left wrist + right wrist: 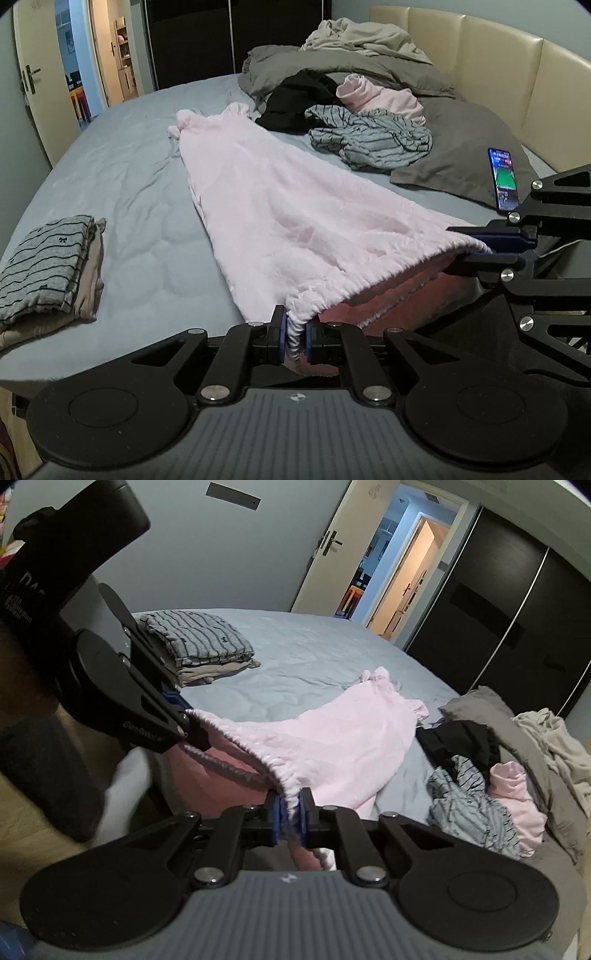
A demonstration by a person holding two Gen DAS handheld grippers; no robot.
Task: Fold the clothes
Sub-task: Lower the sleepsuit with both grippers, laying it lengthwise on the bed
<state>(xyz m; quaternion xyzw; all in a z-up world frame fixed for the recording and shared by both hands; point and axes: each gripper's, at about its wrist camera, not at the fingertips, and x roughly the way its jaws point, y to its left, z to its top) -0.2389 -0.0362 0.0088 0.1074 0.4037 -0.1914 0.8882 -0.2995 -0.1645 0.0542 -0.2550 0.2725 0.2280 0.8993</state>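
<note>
— Holding the pink fleece garment by its gathered waistband, one corner in each gripper. My left gripper has its blue pads pressed together on the elastic edge, pinching the fabric between them.

— And your right one?

— I see the right gripper doing the same at the other end of the waistband: fingers closed tight on the bunched hem. In the left view it comes in from the right side, turned sideways, with the fleece caught between its pads.

— Where does the garment lie?

— I have it stretched out lengthwise on the blue-grey bed sheet, the far end narrow and flat on the mattress, the near end lifted at the bed's edge so the waistband gapes open between my two grippers. The darker pink inside shows under the raised edge.

— What else is on the bed?

— I see a folded stack to my left, striped grey on top, beige beneath, well apart from the fleece. Toward the headboard lies a loose heap: a striped grey piece, a black one, a pale pink one, all on a grey duvet, with a crumpled beige sheet behind. A phone with a lit screen stands near the right gripper.
</note>
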